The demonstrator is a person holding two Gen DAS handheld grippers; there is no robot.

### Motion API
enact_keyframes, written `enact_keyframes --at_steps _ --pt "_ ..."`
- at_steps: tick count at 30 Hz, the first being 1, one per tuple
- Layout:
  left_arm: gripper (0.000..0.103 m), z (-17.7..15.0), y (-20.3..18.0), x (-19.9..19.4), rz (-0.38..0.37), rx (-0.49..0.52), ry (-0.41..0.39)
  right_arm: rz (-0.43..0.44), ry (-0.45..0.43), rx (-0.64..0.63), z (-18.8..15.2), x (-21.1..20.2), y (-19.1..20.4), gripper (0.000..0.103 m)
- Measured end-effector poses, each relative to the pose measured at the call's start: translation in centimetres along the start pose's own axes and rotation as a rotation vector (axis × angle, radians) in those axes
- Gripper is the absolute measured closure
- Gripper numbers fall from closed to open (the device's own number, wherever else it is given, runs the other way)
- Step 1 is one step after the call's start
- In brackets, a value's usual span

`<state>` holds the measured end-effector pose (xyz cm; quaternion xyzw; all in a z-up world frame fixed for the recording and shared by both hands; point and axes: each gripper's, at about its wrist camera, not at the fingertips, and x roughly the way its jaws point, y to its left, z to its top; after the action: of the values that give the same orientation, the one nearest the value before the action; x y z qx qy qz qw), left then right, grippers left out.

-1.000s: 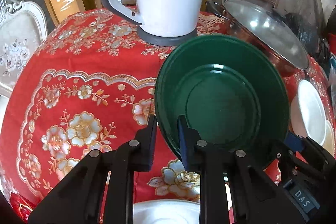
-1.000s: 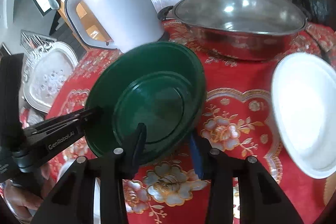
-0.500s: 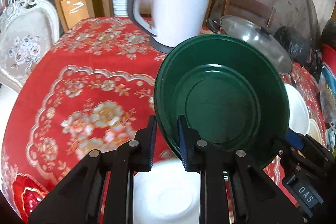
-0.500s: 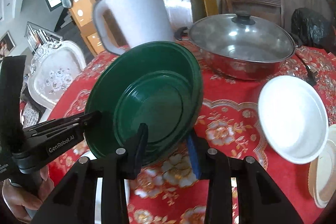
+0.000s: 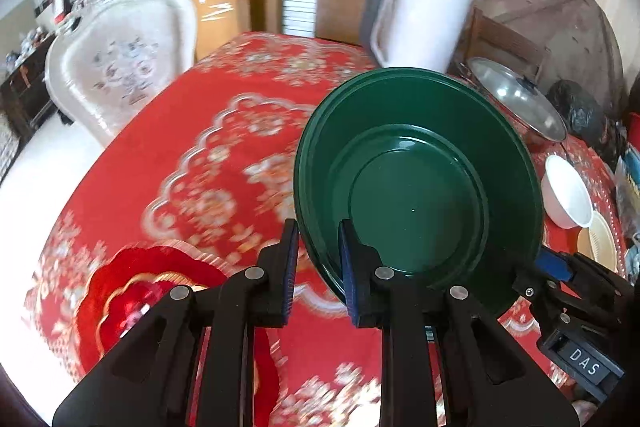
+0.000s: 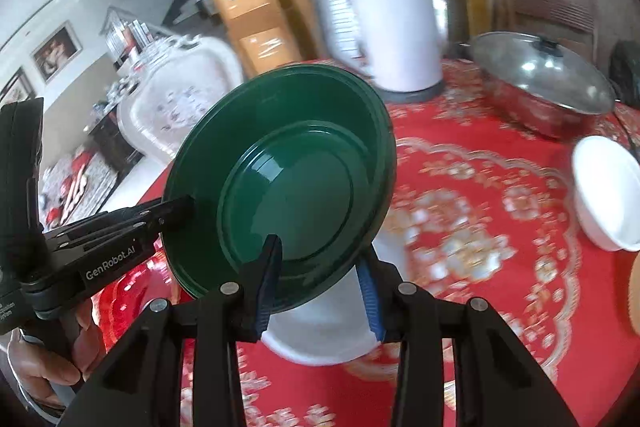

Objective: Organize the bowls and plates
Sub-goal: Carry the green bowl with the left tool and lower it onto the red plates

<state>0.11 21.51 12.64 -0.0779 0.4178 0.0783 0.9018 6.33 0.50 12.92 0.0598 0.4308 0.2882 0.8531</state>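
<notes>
Left gripper (image 5: 316, 259) and right gripper (image 6: 320, 279) both clamp the green bowl's (image 5: 416, 183) near rim, apparently lifted.

Home dining room, red floral tablecloth (image 5: 192, 131), carved white chair (image 5: 120, 55), kettle (image 6: 392, 23), framed pictures (image 6: 56, 49)

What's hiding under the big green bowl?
Below the lifted green bowl sits a white dish on the red tablecloth, and beside that a red plate. The bowl covers most of the white dish, so what lies inside it cannot be seen.
</notes>
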Motion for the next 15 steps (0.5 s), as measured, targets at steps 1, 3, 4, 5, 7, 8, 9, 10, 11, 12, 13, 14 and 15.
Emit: enact_keyframes --at_steps 1,3,4,5,7,8,9,10,11,12,13,14,15 --pt "0.083 -0.6 0.8 -0.6 0.005 -0.011 -0.003 0.013 0.005 -0.011 -0.3 0.1 0.8 0.064" --pt "0.083 -1.6 2.3 -1.5 0.009 -0.037 -0.007 0.038 0.016 -0.025 -0.8 0.3 1.9 0.064" --pt "0.083 -2.0 2.8 -1.8 0.013 -0.045 -0.009 0.049 0.024 -0.034 -1.1 0.4 2.5 0.064" --pt "0.083 -2.5 3.4 -2.3 0.019 -0.054 -0.012 0.054 0.029 -0.043 -1.4 0.5 3.1 0.064" --pt "0.083 -3.5 4.4 -3.0 0.027 -0.071 -0.016 0.067 0.036 -0.063 -1.8 0.8 4.4 0.064" --pt "0.083 -4.0 5.0 -3.4 0.029 -0.081 -0.017 0.073 0.04 -0.074 -2.1 0.9 5.0 0.064" --pt "0.083 -4.4 5.4 -3.6 0.03 -0.091 -0.017 0.077 0.043 -0.08 -2.2 1.0 5.3 0.064" --pt "0.083 -4.9 5.9 -3.9 0.031 -0.102 -0.017 0.082 0.047 -0.089 -2.4 1.2 5.7 0.064" --pt "0.083 -5.4 6.4 -4.1 0.035 -0.11 -0.019 0.086 0.054 -0.1 -2.6 1.4 6.2 0.063" --pt "0.082 -5.8 6.8 -4.3 0.039 -0.118 -0.019 0.089 0.059 -0.108 -2.8 1.5 6.5 0.063" --pt "0.082 -6.3 7.4 -4.6 0.04 -0.13 -0.018 0.096 0.065 -0.117 -3.0 1.7 6.9 0.063" --pt "0.082 -6.5 7.6 -4.8 0.04 -0.136 -0.018 0.103 0.07 -0.124 -3.2 1.8 7.3 0.063" --pt "0.082 -6.9 8.1 -5.2 0.041 -0.142 -0.02 0.105 0.075 -0.133 -3.3 1.9 7.7 0.063"
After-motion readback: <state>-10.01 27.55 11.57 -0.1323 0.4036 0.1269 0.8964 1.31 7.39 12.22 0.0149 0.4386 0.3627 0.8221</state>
